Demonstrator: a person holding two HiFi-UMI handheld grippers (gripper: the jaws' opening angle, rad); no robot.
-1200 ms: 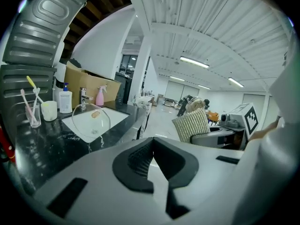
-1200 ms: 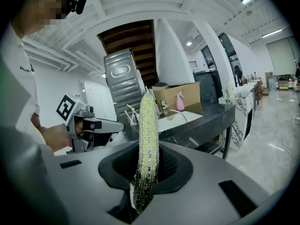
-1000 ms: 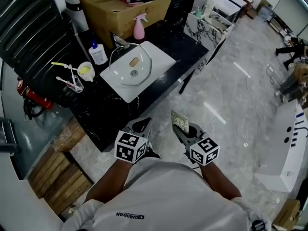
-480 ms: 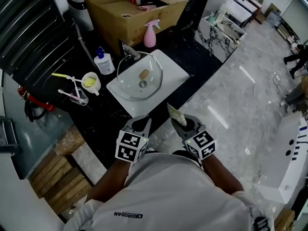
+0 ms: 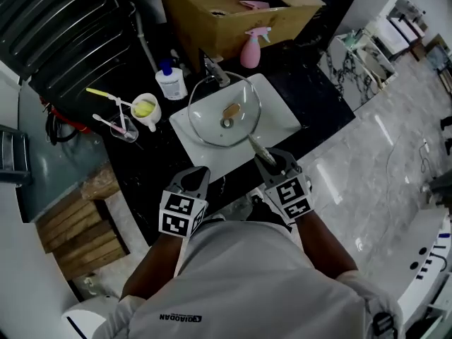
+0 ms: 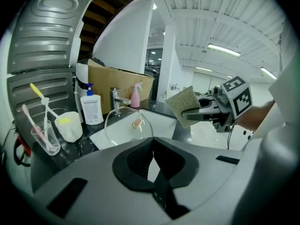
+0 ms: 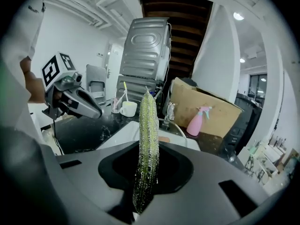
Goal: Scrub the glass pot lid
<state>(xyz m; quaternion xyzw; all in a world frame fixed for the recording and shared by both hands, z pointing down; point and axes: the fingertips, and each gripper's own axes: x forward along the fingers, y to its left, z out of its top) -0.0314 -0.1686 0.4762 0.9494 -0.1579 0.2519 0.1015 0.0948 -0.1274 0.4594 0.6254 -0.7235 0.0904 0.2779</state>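
The black counter [image 5: 152, 164] with its white sink [image 5: 282, 115] now sits just beyond my tools; a second ago it was well off across the floor, so I have closed in on it. The glass lid [image 5: 215, 122] lies in the sink, knob up, untouched, with the faucet [image 5: 215, 69] at its far edge.

My right gripper [image 5: 263, 159] is clamped on the scrub pad [image 7: 146, 139], which stands edge-on between the jaws. From above, its tip now reaches the sink's near rim. My left gripper [image 5: 194, 179] is squeezed closed on nothing and hangs over the counter's near edge, left of the sink. I judge the approach is nearly done and the scrubbing has not begun.

Room is open over the lid and on the near side. The far side is crowded: a cardboard box [image 5: 233, 13], a pink spray bottle [image 5: 251, 48] and a soap bottle [image 5: 170, 83] stand behind the sink. A cup [image 5: 146, 108] and a glass [image 5: 127, 128] holding toothbrushes stand to its left. On the right the counter ends and the pale floor [image 5: 367, 154] begins.
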